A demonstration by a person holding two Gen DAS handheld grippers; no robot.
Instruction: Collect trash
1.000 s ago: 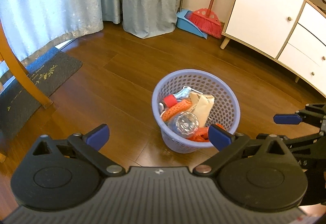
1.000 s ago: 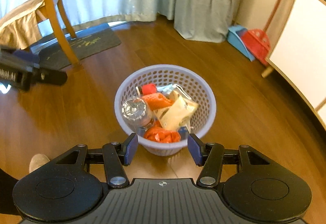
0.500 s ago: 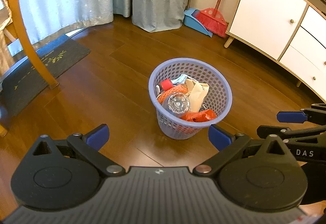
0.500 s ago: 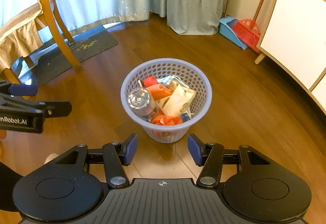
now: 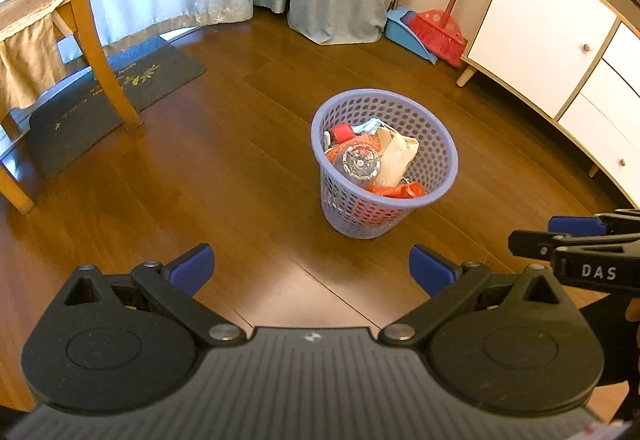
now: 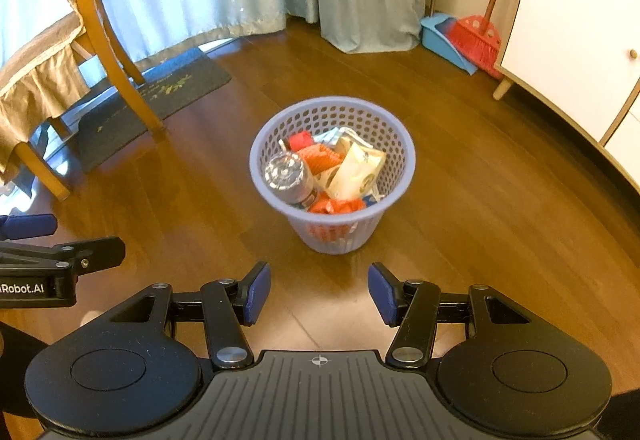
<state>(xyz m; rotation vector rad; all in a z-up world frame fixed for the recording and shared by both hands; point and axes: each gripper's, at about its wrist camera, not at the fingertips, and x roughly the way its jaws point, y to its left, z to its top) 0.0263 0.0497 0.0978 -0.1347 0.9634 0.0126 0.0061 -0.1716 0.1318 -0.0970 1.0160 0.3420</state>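
A lilac perforated basket (image 5: pixel 440 144) (image 6: pixel 394 144) stands on the wooden floor, filled with trash: a clear plastic bottle (image 5: pixel 360 162) (image 6: pixel 286 172), a cream wrapper (image 5: pixel 396 156) (image 6: pixel 356 170), orange-red wrappers (image 5: pixel 396 191) (image 6: pixel 338 206) and a red cap (image 5: pixel 342 131) (image 6: pixel 300 140). My left gripper (image 5: pixel 312 268) is open and empty, well short of the basket. My right gripper (image 6: pixel 319 290) is open and empty too, just before the basket. Each gripper shows at the edge of the other's view.
A wooden chair (image 5: pixel 100 40) with a beige cloth and a dark doormat (image 5: pixel 116 96) lie to the left. Curtains hang at the back. A red broom (image 5: pixel 440 32) with blue dustpan (image 5: pixel 408 36) leans beside a white cabinet (image 5: pixel 552 40) on the right.
Both grippers have drawn back and up from the basket, which now looks smaller and farther away. Both stayed open and empty.
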